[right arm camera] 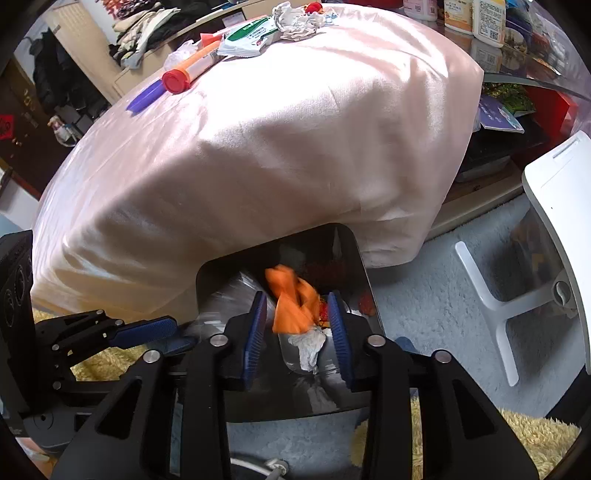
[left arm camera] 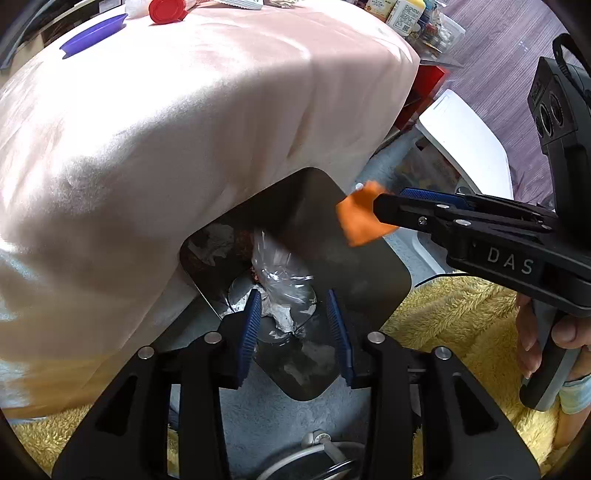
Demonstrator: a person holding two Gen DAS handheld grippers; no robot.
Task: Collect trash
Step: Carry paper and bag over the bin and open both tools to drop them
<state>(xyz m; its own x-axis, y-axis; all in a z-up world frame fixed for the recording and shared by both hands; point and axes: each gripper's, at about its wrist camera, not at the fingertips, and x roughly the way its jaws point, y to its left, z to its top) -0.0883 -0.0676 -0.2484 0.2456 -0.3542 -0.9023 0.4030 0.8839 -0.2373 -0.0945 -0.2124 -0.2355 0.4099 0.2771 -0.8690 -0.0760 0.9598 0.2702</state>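
Pink cloth, dark bin, orange scrap

The draped cloth was pale pink; the bin dark grey, holding an orange scrap, clear plastic and white tissue. The gripper pads were blue on black; the rug yellow, the red-capped tube orange and white.

The letters "DAS" stand in pale print on the black body of the right gripper, at about three o'clock in the left wrist view. Labels on the bottles at one o'clock are too small to read
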